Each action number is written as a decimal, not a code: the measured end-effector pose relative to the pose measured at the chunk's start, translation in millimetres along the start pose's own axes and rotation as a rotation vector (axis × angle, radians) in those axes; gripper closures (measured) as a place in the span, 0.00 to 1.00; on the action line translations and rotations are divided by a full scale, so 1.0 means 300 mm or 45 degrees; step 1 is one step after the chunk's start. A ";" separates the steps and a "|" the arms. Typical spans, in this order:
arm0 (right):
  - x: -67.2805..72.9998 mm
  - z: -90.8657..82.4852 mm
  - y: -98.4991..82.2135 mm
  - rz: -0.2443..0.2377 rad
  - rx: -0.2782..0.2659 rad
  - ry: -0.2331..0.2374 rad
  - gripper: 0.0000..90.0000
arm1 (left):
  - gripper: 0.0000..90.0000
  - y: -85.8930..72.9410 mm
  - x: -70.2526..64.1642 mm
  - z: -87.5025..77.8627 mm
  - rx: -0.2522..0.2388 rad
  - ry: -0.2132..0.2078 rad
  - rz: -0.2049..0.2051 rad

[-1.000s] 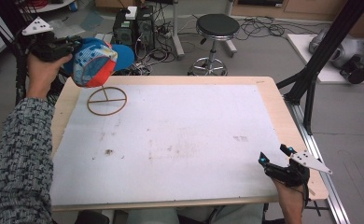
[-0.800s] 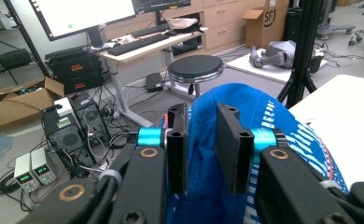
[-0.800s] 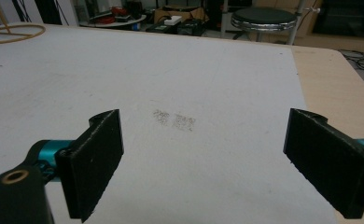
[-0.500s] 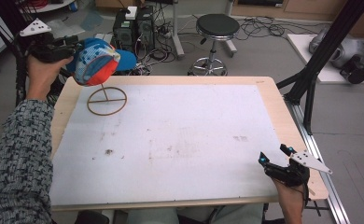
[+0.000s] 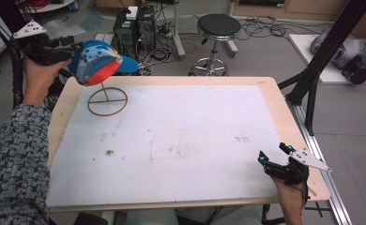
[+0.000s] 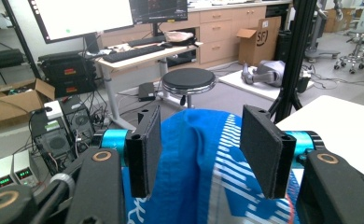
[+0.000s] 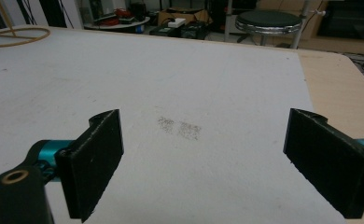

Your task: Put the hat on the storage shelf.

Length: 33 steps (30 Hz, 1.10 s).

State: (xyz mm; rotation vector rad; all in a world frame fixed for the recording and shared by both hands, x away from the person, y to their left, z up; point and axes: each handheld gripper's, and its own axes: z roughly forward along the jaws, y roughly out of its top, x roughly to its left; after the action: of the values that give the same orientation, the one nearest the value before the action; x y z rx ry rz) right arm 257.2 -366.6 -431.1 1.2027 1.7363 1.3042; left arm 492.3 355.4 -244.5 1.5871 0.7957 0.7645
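Note:
A blue cap point(image 5: 99, 63) with white stripes and a red-orange panel sits on top of a thin wooden stand whose ring base point(image 5: 107, 101) rests on the table's far left corner. My left gripper point(image 5: 73, 49) is level with the cap at its left side. Its jaws have just been opening, and the cap's blue fabric point(image 6: 203, 158) lies loose between the spread pads point(image 6: 145, 149). My right gripper point(image 5: 272, 153) hovers open just above the white sheet point(image 7: 185, 84) near the front right corner, with nothing between its jaws. The ring base point(image 7: 17, 36) appears far off in the right gripper view.
A white sheet point(image 5: 181, 140) covers most of the wooden table point(image 5: 293, 122). Beyond the far edge stand a black stool point(image 5: 218, 28) and computer towers point(image 5: 134, 28). A black frame post point(image 5: 326, 51) rises at the table's right side.
The left gripper's jaws have spread apart around the cap, which has settled slightly on the stand. The right hand has not moved.

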 end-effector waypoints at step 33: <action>0.040 0.225 0.092 -0.010 -0.029 0.099 0.12 | 0.38 -0.123 -0.116 -0.234 -0.031 0.082 -0.044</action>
State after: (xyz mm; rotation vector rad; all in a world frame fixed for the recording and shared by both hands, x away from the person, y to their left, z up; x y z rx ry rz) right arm 320.4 -328.6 -424.6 1.1453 1.7743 1.3789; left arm 411.9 369.7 -273.0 1.5299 0.8552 0.8010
